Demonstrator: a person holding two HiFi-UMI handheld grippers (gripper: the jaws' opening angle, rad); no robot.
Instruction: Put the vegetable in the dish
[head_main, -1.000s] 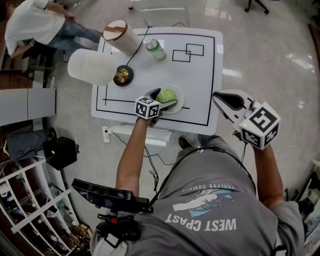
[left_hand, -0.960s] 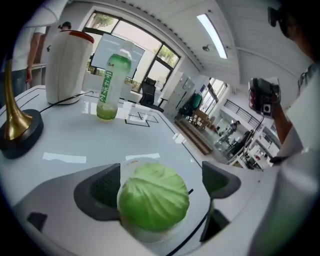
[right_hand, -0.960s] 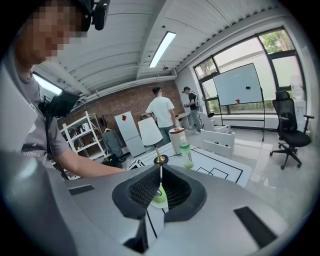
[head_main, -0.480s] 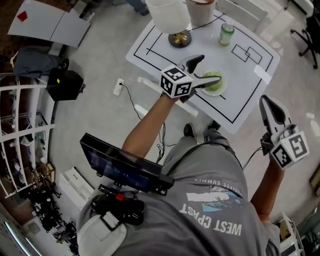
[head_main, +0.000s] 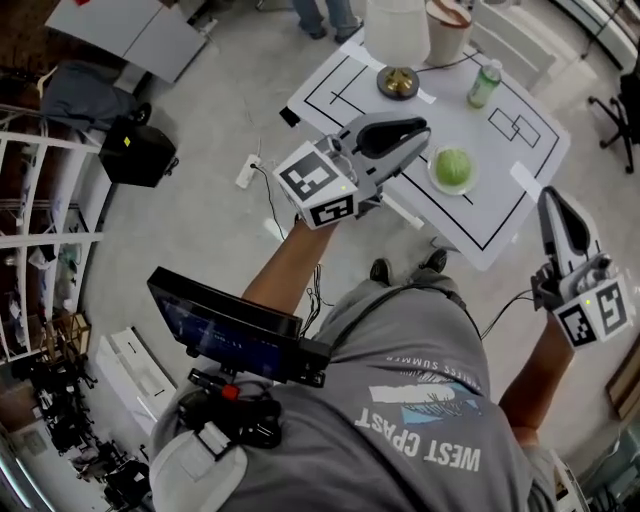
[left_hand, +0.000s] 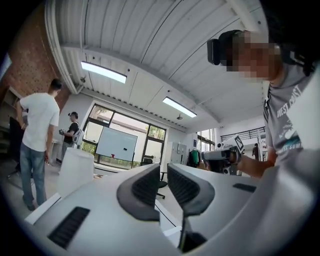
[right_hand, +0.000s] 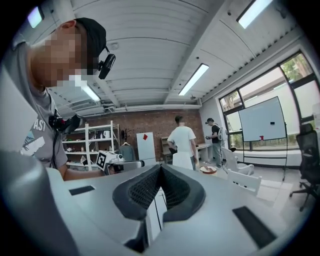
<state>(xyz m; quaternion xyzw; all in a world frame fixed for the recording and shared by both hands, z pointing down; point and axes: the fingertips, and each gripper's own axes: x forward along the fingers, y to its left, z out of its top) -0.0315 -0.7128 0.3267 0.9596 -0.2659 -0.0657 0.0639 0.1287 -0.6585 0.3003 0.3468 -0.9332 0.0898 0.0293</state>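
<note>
Vegetable (head_main: 453, 168) first: where does it lie?

In the dish (head_main: 436, 181), a round green head that fills most of it. Nothing touches it.

And the dish?

On the white table (head_main: 520, 175), inside the black outline and near the front edge. A lamp (head_main: 397, 35) and a green bottle (head_main: 484, 85) stand farther back, well apart from it.

What about the left gripper (head_main: 422, 128)?

It is held up in front of the table, to the left of the dish in the head view, and clear of the vegetable. Its jaws have just closed. Its own view shows the pads (left_hand: 147, 187) drawn in to a bare sliver with nothing between them.

And the right gripper (head_main: 551, 196)?

Off the table's right corner, over the floor (head_main: 200, 150). Its pads (right_hand: 172, 189) meet at the tip and hold nothing.
</note>
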